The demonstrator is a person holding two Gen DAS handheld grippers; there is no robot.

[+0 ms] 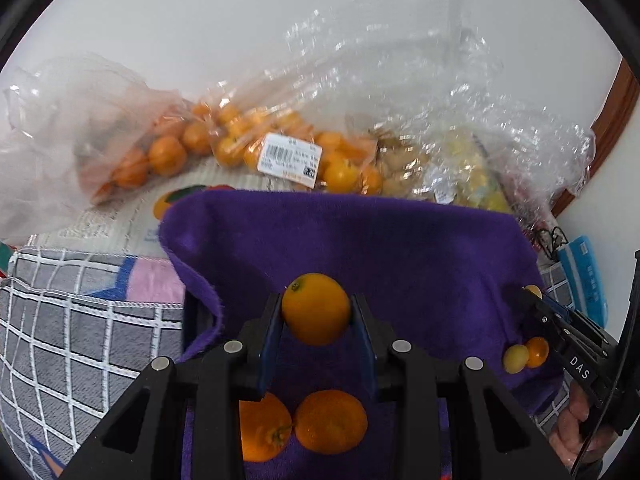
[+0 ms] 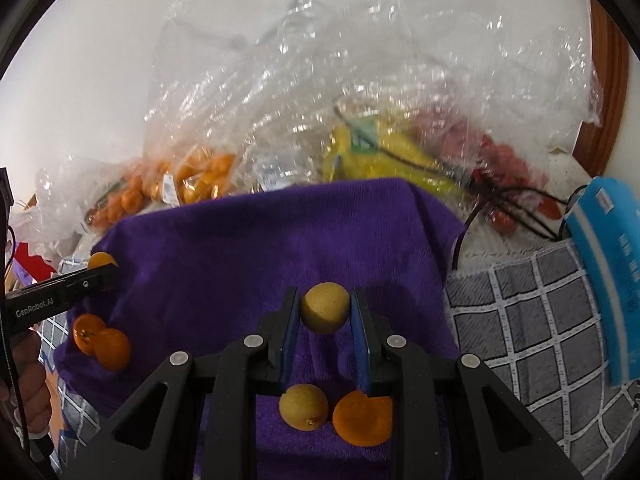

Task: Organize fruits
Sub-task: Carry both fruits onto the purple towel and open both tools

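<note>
Jaws of left gripper [image 1: 316,312] clamp an orange [image 1: 316,309] (right gripper [image 2: 325,310]: yellowish fruit [image 2: 325,307]).

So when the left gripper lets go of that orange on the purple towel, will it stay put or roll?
The orange is round and smooth-skinned, so it may well roll once freed. The purple towel looks soft and napped, which probably damps that. Two oranges already rest touching on it below the left gripper, suggesting fruit settles there.
</note>
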